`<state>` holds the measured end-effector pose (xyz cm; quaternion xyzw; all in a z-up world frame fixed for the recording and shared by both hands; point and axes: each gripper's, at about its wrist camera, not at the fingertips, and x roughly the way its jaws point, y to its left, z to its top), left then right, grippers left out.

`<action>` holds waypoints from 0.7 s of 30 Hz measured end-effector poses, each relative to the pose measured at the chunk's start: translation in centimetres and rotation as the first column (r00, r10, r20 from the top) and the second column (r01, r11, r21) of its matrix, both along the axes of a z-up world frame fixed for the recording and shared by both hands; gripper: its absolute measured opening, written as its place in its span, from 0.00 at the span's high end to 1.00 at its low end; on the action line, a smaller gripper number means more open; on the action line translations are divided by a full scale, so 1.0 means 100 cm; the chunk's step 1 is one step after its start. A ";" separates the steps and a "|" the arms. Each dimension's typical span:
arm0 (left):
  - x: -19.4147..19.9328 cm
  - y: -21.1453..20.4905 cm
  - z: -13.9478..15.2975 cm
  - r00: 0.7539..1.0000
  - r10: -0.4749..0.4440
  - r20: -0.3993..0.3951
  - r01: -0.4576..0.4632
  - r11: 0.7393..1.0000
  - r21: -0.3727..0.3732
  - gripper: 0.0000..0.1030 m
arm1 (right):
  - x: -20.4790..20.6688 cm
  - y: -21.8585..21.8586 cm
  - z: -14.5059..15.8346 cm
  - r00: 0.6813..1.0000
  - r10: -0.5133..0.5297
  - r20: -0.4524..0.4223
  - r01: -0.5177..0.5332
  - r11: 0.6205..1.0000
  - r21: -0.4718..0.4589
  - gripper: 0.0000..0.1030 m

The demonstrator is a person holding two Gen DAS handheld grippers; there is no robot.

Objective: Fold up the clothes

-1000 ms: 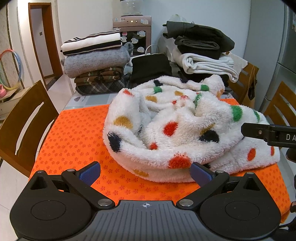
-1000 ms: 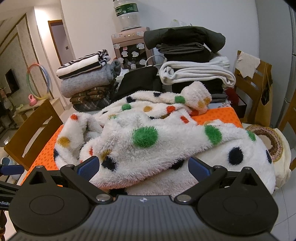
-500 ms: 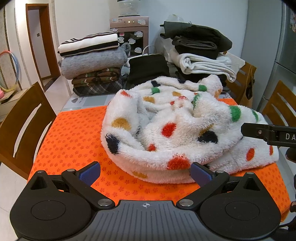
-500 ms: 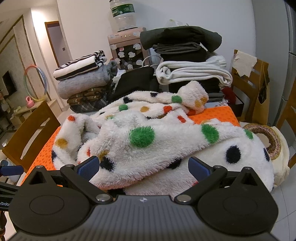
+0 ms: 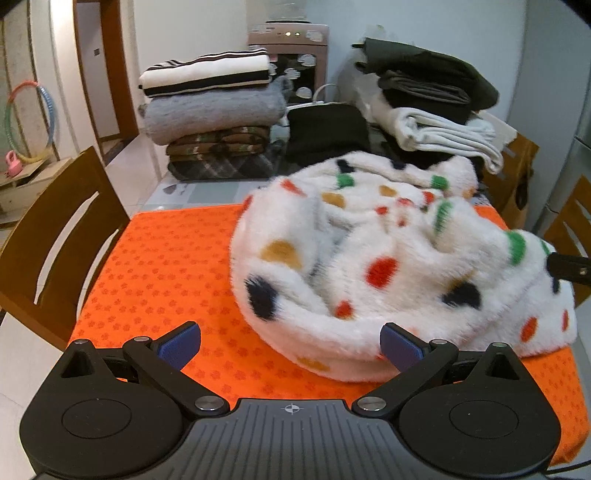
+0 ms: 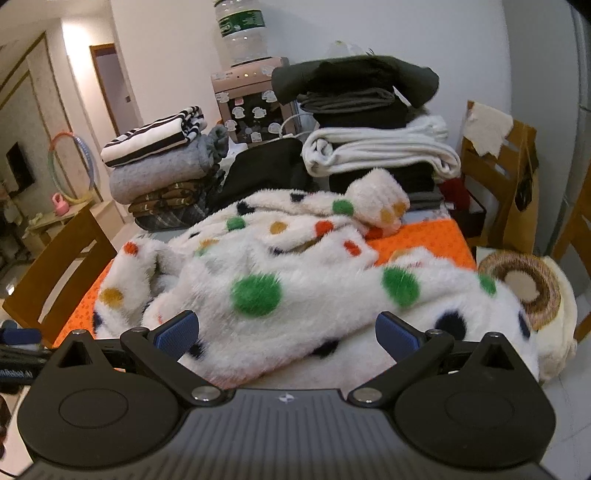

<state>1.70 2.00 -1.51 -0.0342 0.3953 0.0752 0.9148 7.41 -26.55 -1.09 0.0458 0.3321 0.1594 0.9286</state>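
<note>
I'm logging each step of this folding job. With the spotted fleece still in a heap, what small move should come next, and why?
Probably ease the left tongs forward to pinch the near rim of the spotted fleece. It lies bunched and unfolded on the orange mat, both tongs are open and empty, and the right tongs already sit over its right side, so an edge must be gripped before spreading it.

An orange mat (image 5: 166, 266) with a small flower print covers the tabletop; a wooden chair (image 5: 55, 236) stands at its left edge; a water dispenser (image 6: 251, 107) carrying a bottle (image 6: 242, 31) stands by the far wall; a hula hoop (image 5: 27, 122) leans at far left; a brown paper bag (image 6: 517, 195) sits at right
</note>
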 end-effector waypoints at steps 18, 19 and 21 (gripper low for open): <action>-0.015 -0.009 0.009 0.997 0.077 0.005 -0.077 0.997 -0.026 0.00 | 0.145 -0.091 -0.069 0.947 -0.230 -0.225 0.244 0.969 0.036 0.01; -0.016 -0.010 0.010 0.996 0.085 0.006 -0.085 0.996 -0.030 0.00 | 0.151 -0.093 -0.076 0.943 -0.230 -0.242 0.242 0.970 0.018 0.01; -0.017 -0.014 0.012 0.995 0.100 0.014 -0.100 0.994 -0.034 0.00 | 0.157 -0.095 -0.087 0.934 -0.228 -0.277 0.229 0.973 -0.029 0.02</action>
